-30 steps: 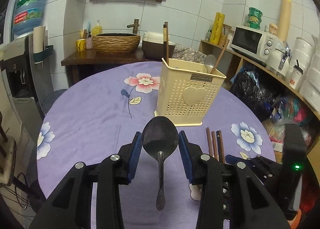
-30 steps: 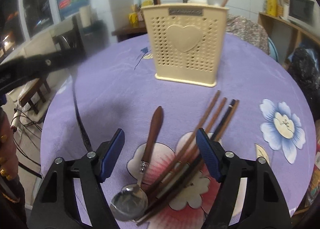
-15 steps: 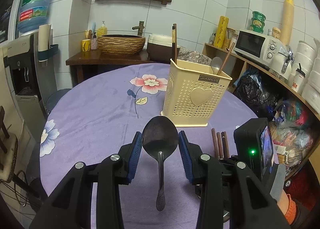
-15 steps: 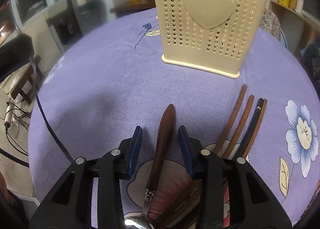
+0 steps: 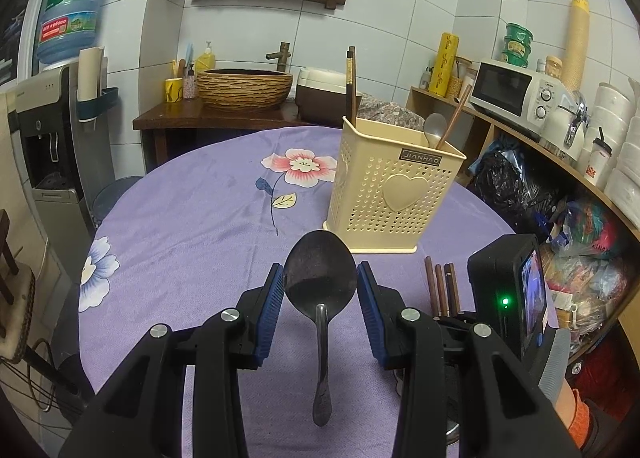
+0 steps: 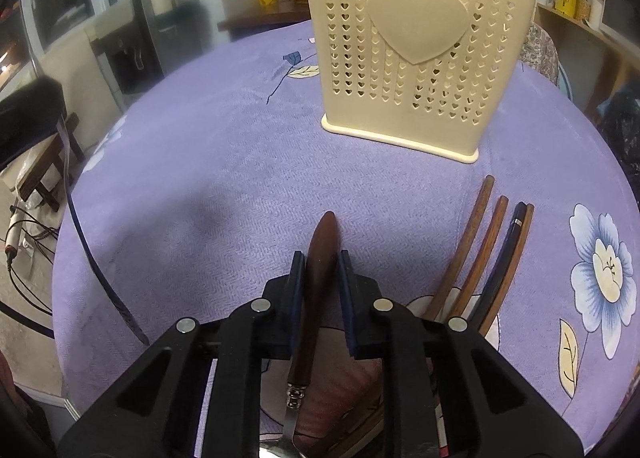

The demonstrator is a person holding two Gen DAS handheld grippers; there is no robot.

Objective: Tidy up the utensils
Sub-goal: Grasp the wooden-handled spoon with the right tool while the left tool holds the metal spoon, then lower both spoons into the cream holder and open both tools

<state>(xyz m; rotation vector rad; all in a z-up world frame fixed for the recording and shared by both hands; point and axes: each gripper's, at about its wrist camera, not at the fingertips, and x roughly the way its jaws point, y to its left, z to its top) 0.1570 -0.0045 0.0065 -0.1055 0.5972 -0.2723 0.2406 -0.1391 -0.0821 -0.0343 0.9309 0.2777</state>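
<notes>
cream utensil holder (image 6: 420, 53) beyond, loose chopsticks (image 6: 476, 254) just beside right gripper (image 6: 320, 258)

Dark spoon (image 5: 320, 278) was clamped bowl-up; wood-handled spoon (image 6: 320, 258) and chopsticks (image 6: 480, 254) lay flat before the upright cream holder (image 6: 416, 57).

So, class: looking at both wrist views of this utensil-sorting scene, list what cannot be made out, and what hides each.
- Bowl of the wooden-handled metal spoon: right wrist view, cut off by the bottom edge and the right gripper.
- Near ends of the brown chopsticks: right wrist view, behind that gripper's body.
- Inside of the cream perforated utensil holder: both views, walls hide it.
</notes>
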